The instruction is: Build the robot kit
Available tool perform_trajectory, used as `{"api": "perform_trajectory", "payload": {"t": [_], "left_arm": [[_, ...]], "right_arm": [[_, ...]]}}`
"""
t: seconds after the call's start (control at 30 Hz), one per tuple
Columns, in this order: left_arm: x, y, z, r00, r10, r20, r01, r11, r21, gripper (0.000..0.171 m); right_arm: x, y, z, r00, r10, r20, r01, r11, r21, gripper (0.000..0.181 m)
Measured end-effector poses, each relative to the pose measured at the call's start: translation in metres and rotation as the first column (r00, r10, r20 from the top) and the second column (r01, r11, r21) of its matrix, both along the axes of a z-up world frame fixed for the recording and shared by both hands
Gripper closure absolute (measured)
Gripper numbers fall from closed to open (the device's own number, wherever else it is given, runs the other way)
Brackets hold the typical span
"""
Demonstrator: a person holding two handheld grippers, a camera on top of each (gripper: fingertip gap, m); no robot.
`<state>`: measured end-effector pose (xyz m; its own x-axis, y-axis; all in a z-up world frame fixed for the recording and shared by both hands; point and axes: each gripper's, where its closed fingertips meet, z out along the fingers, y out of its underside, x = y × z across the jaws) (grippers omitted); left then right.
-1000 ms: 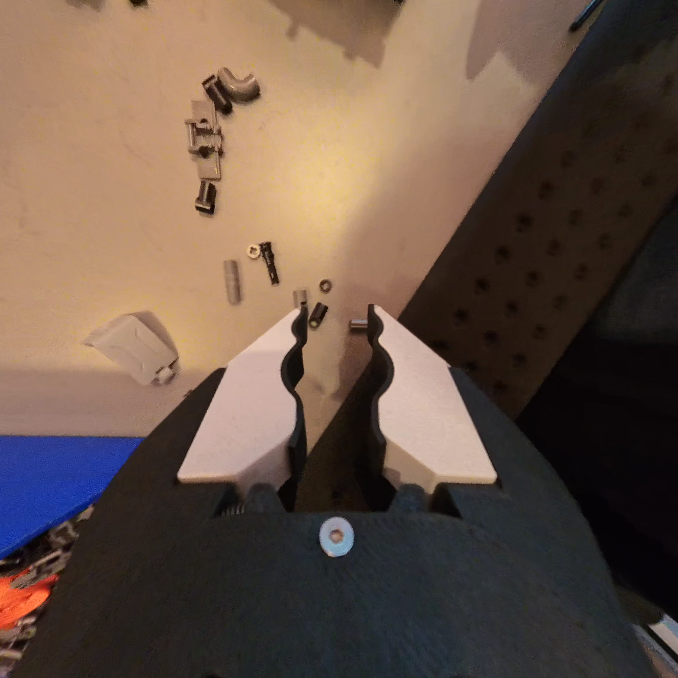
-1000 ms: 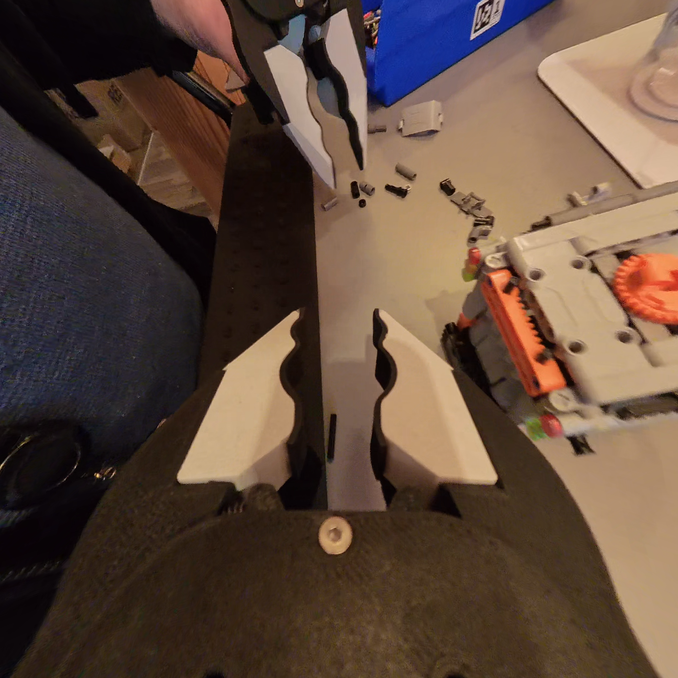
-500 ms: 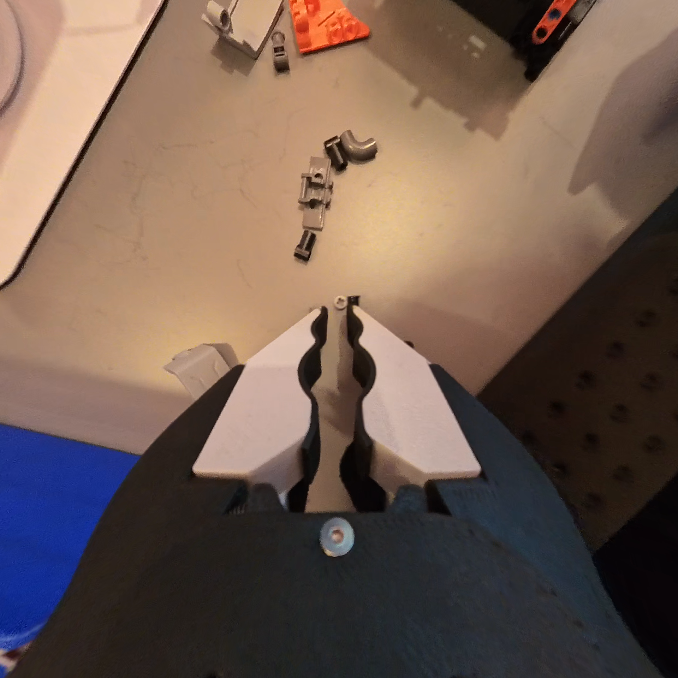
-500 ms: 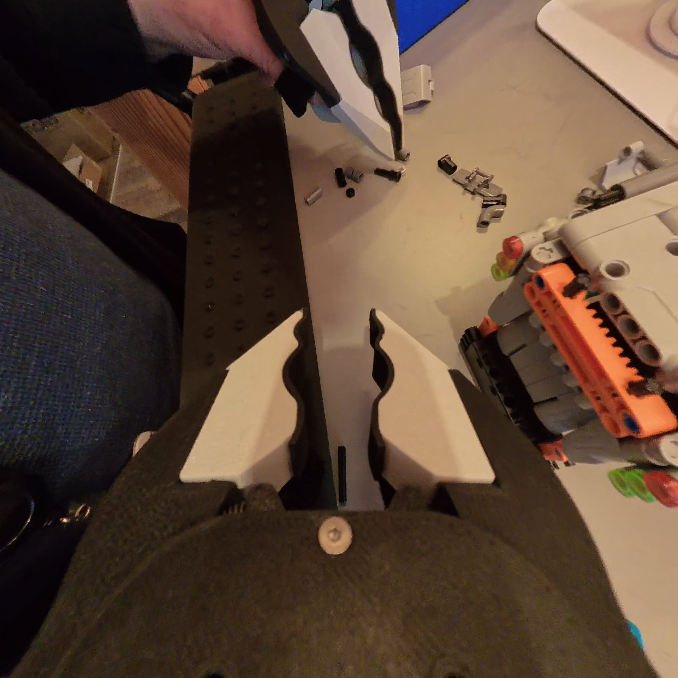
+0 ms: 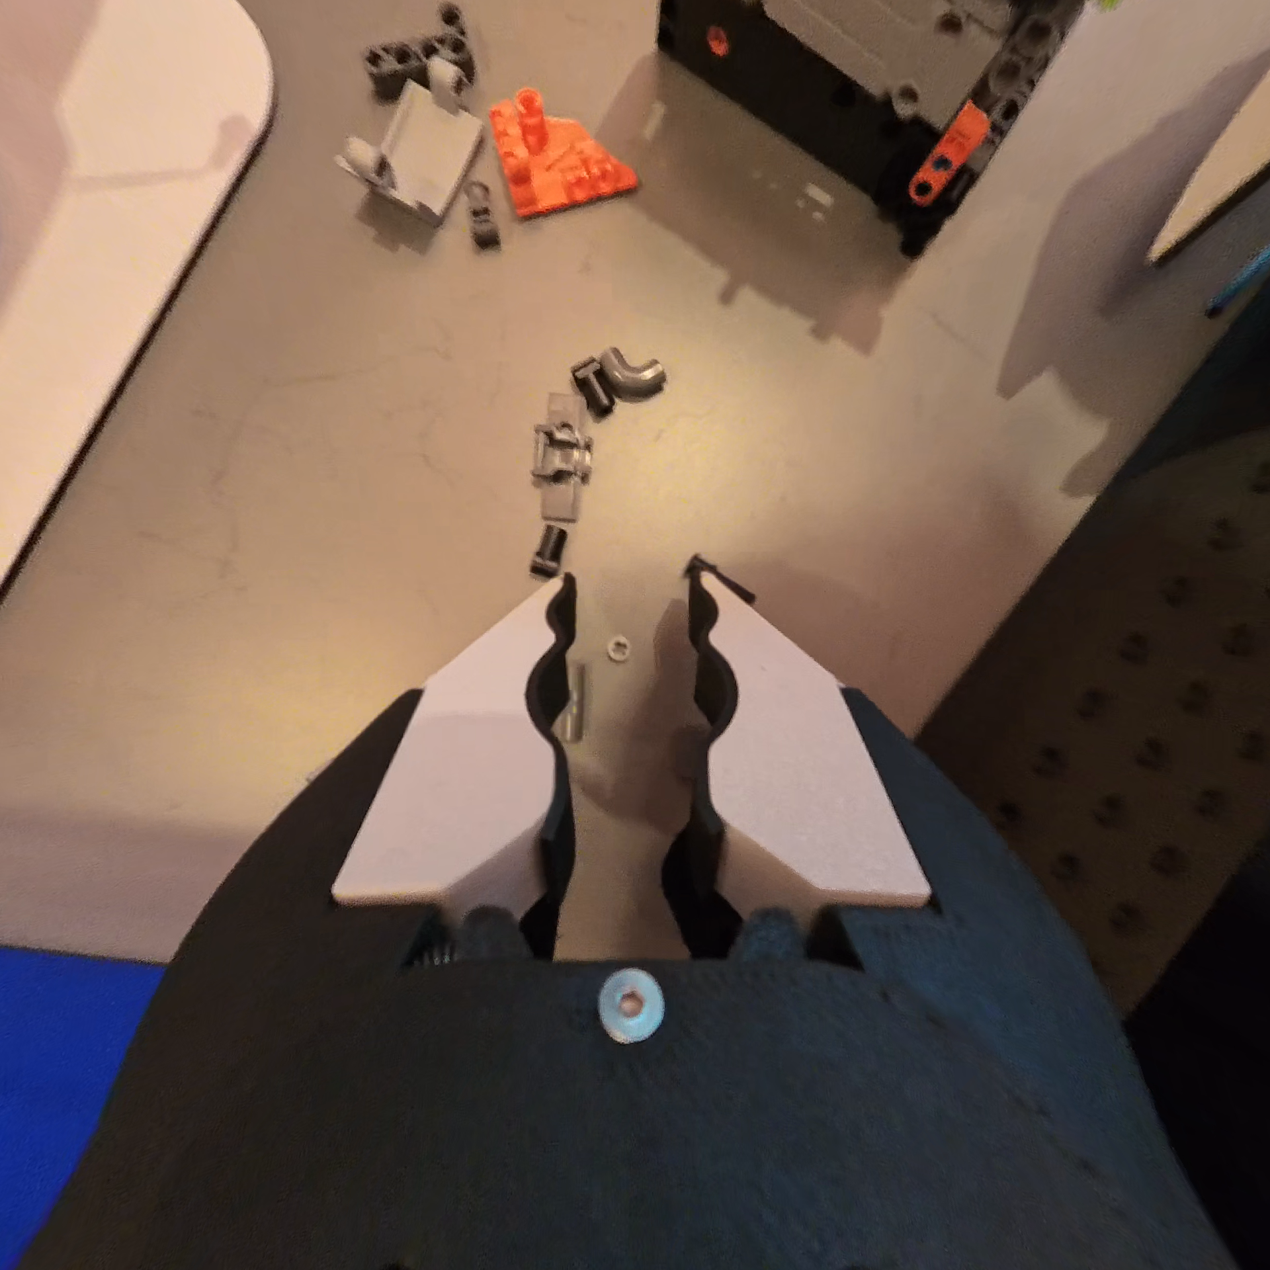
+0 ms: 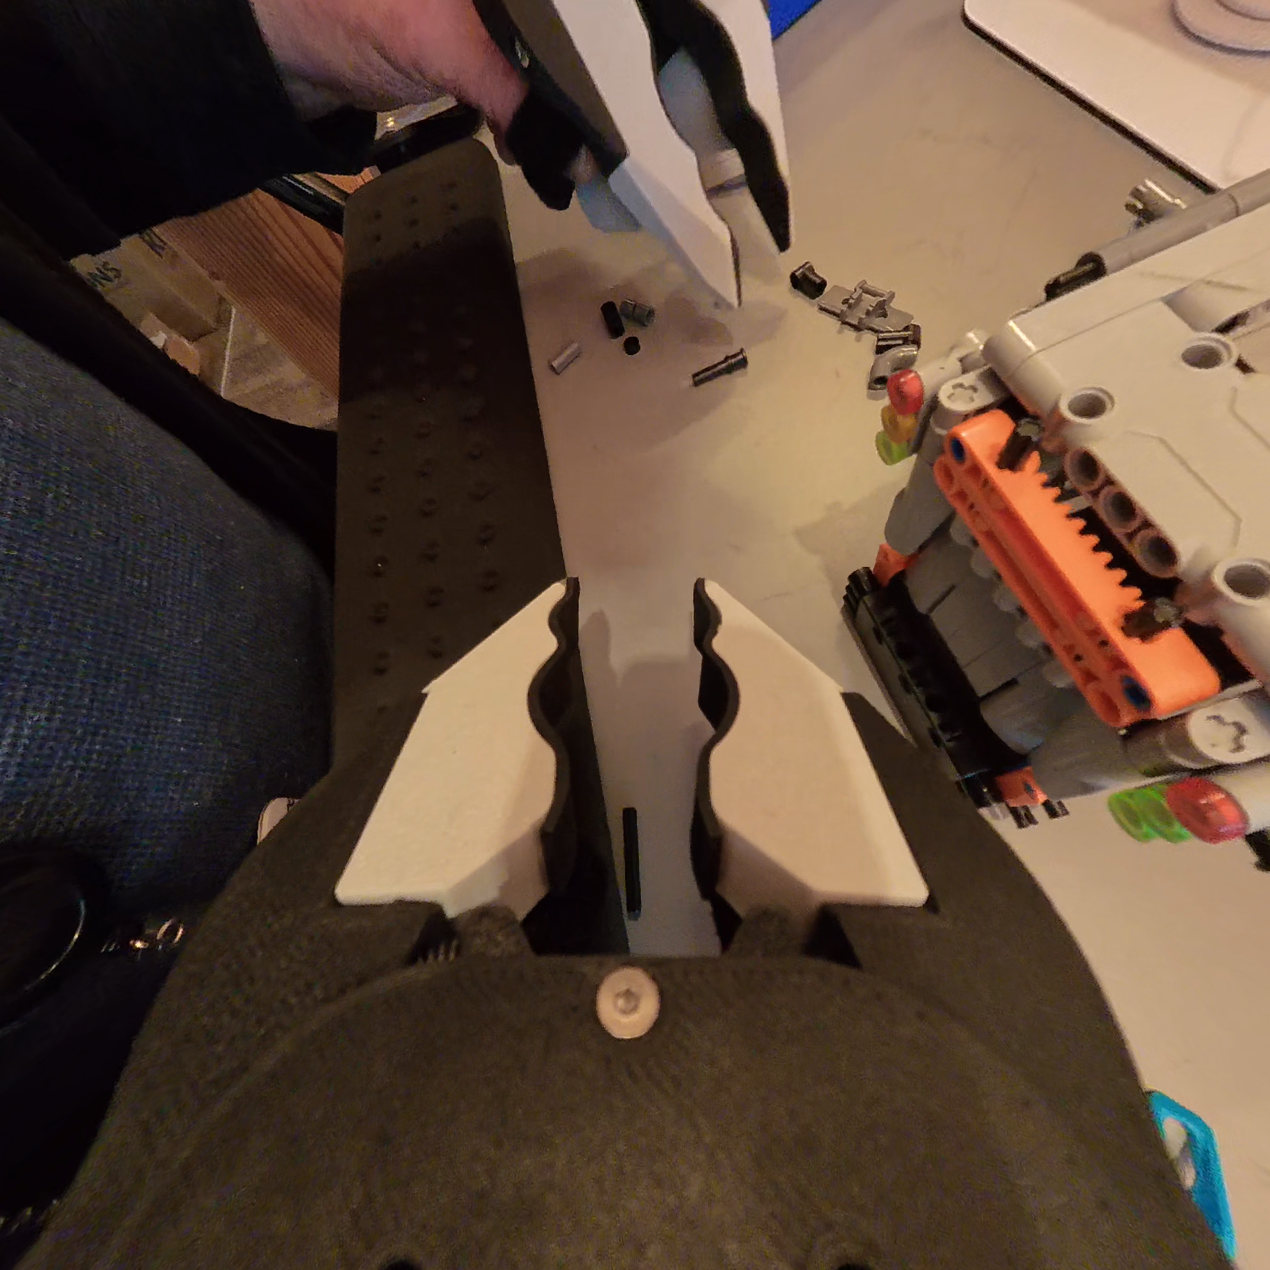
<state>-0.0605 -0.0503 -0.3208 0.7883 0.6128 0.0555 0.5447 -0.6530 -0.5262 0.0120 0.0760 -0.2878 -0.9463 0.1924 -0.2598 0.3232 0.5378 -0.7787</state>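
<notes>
You have two grippers in view — the left gripper (image 5: 629, 584) and the right gripper (image 6: 632, 591). On the table (image 5: 343, 550) lie one orange plate piece (image 5: 560, 165), one grey curved tube (image 5: 636, 374), one small grey ring (image 5: 620, 648) and one black pin (image 6: 718, 368). One brick-built model (image 6: 1072, 550) stands there — one black perforated strip (image 6: 426, 447) beside it.

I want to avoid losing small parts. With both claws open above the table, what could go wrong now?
1. The open left claw hangs low over a tiny pale ring and a short grey tube; a nudge could scatter them.
2. A slim black pin lies right at its fingertip and may be flicked toward the black perforated strip.
3. The open right claw is close to the grey and orange brick model and might bump it.
</notes>
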Motion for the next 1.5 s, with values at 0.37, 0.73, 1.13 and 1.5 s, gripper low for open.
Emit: {"api": "perform_trajectory", "payload": {"t": [0.37, 0.73, 1.13, 1.5], "left_arm": [[-0.024, 0.019, -0.015, 0.998, 0.056, 0.038, -0.055, 0.998, -0.023, 0.136], [0.05, 0.018, 0.023, 0.992, 0.091, -0.082, -0.075, 0.981, 0.179, 0.129], [0.049, -0.12, -0.008, 0.908, 0.413, -0.067, -0.417, 0.907, -0.06, 0.132], [0.041, -0.086, -0.016, 0.959, 0.279, -0.04, -0.281, 0.958, -0.054, 0.165]], "right_arm": [[0.001, 0.005, -0.003, 1.0, -0.006, 0.012, 0.006, 1.0, 0.006, 0.149], [0.01, -0.008, 0.003, 0.999, 0.05, 0.013, -0.05, 0.999, 0.0, 0.149], [0.016, -0.031, -0.005, 0.997, 0.077, -0.001, -0.077, 0.996, 0.04, 0.151], [0.015, -0.017, -0.004, 1.0, 0.007, 0.009, -0.007, 0.998, 0.058, 0.151]]}}
